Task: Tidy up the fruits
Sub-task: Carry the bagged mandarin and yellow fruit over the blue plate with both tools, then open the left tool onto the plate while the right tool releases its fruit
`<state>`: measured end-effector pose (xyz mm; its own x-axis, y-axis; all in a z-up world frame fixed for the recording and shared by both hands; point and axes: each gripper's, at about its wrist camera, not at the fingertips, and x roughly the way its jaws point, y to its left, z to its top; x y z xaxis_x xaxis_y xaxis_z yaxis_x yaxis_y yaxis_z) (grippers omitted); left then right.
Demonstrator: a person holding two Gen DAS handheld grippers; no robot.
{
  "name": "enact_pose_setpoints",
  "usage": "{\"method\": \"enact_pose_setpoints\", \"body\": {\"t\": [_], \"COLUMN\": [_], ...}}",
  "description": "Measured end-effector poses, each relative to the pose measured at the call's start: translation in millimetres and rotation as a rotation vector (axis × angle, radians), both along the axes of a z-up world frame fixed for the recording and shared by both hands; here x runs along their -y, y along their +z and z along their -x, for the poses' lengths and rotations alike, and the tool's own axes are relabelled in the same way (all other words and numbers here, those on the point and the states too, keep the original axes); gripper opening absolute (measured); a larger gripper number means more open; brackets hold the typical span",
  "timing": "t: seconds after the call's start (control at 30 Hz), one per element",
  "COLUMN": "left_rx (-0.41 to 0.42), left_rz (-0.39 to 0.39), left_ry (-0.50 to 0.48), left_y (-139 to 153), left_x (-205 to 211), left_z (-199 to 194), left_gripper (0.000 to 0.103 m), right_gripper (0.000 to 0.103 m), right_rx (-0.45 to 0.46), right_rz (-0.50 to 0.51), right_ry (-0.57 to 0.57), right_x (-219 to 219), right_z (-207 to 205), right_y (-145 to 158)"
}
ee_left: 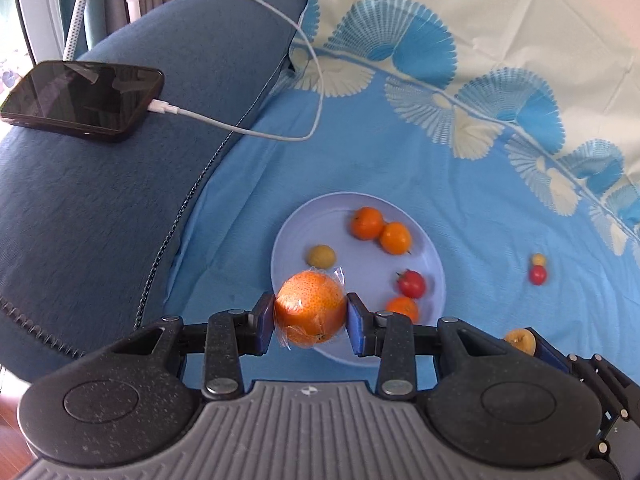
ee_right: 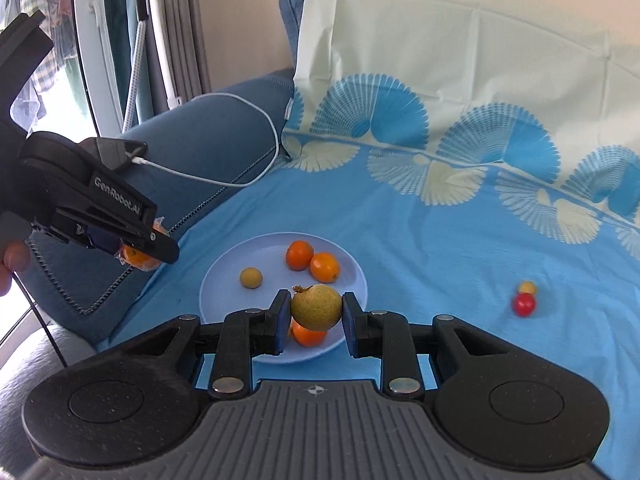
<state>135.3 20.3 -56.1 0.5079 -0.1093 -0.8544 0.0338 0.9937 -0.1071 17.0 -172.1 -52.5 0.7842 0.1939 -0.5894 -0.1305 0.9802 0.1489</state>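
A phone lay charging on the blue cushion at far left. The left tool clenched a plastic-wrapped orange above the plate's near rim. The right tool gripped a yellow-green fruit over the plate. Two small fruits sat touching on the bedsheet, well right.

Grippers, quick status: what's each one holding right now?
Left gripper: closed on the plastic-wrapped orange.
Right gripper: closed on the yellow-green round fruit.
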Motion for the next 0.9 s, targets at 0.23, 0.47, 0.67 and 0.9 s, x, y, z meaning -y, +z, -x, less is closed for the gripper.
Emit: {"method": "enact_pose_setpoints", "body": {"t": [0.23,0.47,0.67,0.9], "left_rx": [0.009,-0.011,-0.004,0.125], "left_rz": [-0.065,-0.117,-0.149,-0.170], "left_ry": [-0.005,-0.013,-0.029,-0.042], "left_y": [-30,-55,-64,-36], "left_x": [2,9,17,10], "left_z": [-29,-53,-64,-45], "left_gripper": [0.041,0.041,0.048,0.103], "right_gripper": [0.028,0.028,0.029,0.072], "right_rx": [-0.033,-0.088,-0.090,-0.075], "right_rz": [0.024,0.056,0.101,0.092], "right_ry": [0.050,0.100,0.134,0.138], "right_x": [-17,-35,-43,-37], "right_z": [-47,-76,-93,-96], "right_y": [-27,-58,-69,-62]}}
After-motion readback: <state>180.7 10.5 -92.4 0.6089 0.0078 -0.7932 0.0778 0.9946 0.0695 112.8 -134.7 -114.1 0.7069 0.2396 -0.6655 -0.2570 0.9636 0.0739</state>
